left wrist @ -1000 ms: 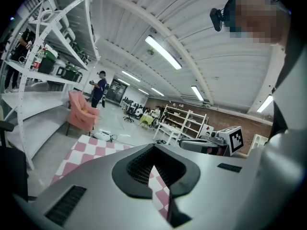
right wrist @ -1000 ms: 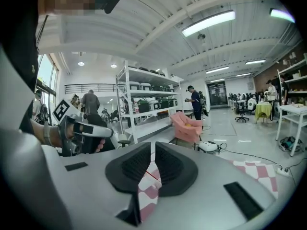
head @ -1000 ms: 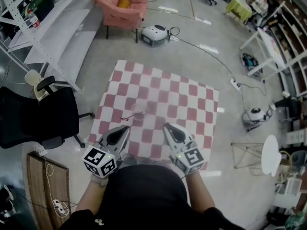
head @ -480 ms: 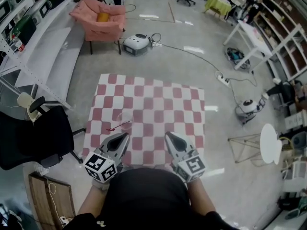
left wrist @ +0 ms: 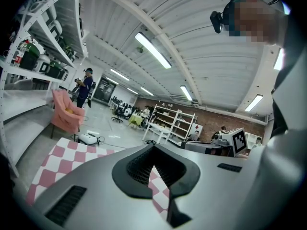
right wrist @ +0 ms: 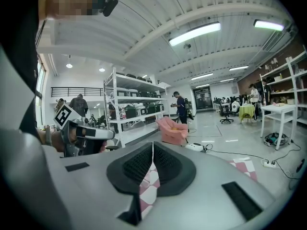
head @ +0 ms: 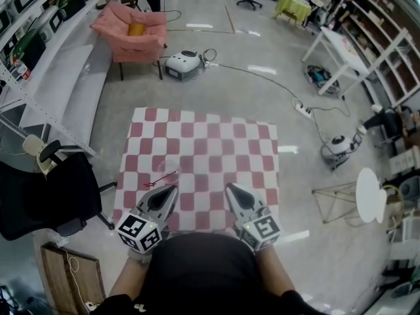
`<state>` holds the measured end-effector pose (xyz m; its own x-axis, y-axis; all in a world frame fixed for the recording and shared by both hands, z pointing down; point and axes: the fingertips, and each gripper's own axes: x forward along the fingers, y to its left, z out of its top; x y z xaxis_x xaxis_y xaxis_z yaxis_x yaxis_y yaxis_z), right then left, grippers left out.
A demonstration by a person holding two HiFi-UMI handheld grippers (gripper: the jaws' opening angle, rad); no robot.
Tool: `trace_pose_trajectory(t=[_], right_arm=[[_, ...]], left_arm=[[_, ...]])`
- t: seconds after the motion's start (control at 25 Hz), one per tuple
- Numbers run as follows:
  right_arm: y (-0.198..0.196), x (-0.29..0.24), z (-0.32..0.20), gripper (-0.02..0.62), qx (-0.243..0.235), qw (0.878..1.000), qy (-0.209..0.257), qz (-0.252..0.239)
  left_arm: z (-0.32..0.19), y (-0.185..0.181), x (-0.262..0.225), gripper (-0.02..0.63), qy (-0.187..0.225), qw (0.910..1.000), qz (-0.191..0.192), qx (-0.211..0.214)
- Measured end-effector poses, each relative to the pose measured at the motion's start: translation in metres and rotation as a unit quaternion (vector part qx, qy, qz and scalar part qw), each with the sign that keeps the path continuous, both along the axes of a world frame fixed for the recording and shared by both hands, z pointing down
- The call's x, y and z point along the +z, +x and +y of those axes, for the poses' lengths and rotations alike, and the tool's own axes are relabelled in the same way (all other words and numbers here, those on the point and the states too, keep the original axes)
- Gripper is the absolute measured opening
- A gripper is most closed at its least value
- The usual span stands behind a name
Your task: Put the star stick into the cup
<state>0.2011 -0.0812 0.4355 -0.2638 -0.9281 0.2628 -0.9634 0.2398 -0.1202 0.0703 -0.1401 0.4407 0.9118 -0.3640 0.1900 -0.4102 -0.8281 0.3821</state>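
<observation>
The thin red star-tipped stick (head: pixel 162 176) lay flat near the left edge of the red-and-white checked desk (head: pixel 223 143), just ahead of our left gripper (head: pixel 172 189). We judged it light, stiff and awkward to pinch — best taken mid-shaft. The fingers (left wrist: pixel 136 169) of the left gripper and the right gripper (head: pixel 230 188) were pressed together, empty. We could read no writing — only square markers (head: pixel 139 231).

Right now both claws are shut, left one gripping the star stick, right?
Not quite. The left claw and right claw are shut, but the left grips nothing: the head view shows the star stick lying on the checkered cloth just ahead of it.
</observation>
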Motion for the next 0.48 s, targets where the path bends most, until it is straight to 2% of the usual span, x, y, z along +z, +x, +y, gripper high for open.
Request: trace_pose_trajectory(t=[0.48], right_arm=[[-0.0006,0.0044,-0.0068,0.023,0.003,1.0,-0.002,0.002]], left_arm=[[-0.0039,-0.0047,-0.0002,0.04,0.0,1.0,-0.004,-0.007]])
